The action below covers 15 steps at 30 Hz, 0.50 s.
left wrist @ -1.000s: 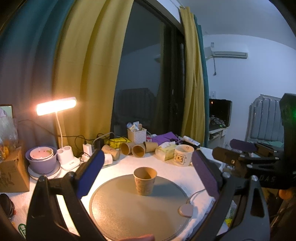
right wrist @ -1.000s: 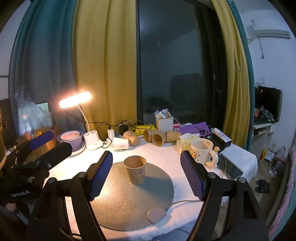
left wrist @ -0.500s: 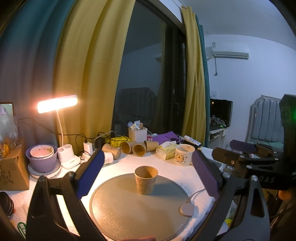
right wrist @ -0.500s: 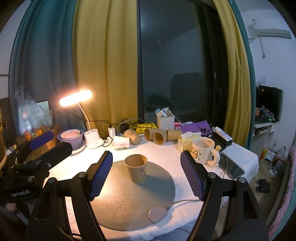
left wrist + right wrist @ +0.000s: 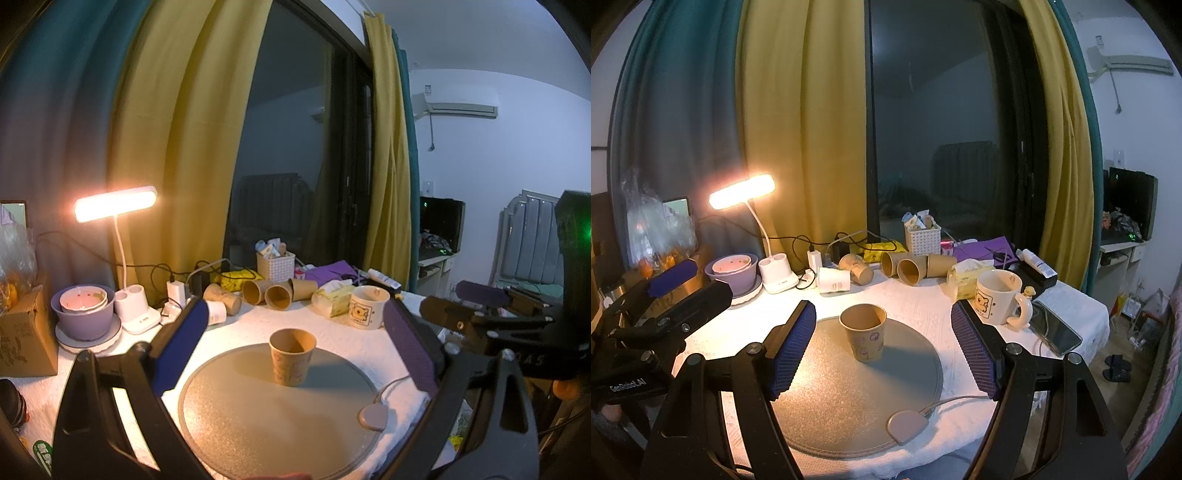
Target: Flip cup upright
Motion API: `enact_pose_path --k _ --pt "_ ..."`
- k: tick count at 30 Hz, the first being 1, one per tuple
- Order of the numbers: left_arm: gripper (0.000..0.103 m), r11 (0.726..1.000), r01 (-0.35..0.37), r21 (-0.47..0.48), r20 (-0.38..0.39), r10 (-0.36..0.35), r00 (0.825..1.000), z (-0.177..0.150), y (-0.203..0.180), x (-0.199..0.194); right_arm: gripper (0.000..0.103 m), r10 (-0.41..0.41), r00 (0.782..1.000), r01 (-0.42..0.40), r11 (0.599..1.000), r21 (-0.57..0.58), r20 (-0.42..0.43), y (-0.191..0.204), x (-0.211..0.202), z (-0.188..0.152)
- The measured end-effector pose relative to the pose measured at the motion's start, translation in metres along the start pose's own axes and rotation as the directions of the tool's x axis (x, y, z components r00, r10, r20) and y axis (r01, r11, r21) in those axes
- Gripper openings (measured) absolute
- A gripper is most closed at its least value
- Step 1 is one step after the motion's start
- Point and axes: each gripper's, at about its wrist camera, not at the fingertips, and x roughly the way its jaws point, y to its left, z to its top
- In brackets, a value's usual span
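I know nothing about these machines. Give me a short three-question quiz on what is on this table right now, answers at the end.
1. True or false: the paper cup on the round grey mat stands upright, mouth up.
2. Multiple choice: what are the two hand-held grippers doing? A) both open, holding nothing; B) the left one clamps the cup; C) the right one clamps the mug.
3. Fill in: the white mug with the cartoon face stands off the mat, on the white ____.

Key
1. True; its open rim faces up.
2. A. The left hand-held gripper and the right hand-held gripper both have their jaws spread wide and are back from the cup.
3. cloth.
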Motion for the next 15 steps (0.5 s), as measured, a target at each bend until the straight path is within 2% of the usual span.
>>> enact_pose_path --k 15 --pt "0.096 1.000 -0.006 -0.006 -0.004 0.006 1.000 -0.0063 -0.0002 -0.0022 0.079 0.001 1.000 -0.001 1.000 0.000 -0.004 0.0020 0.0013 -0.0020"
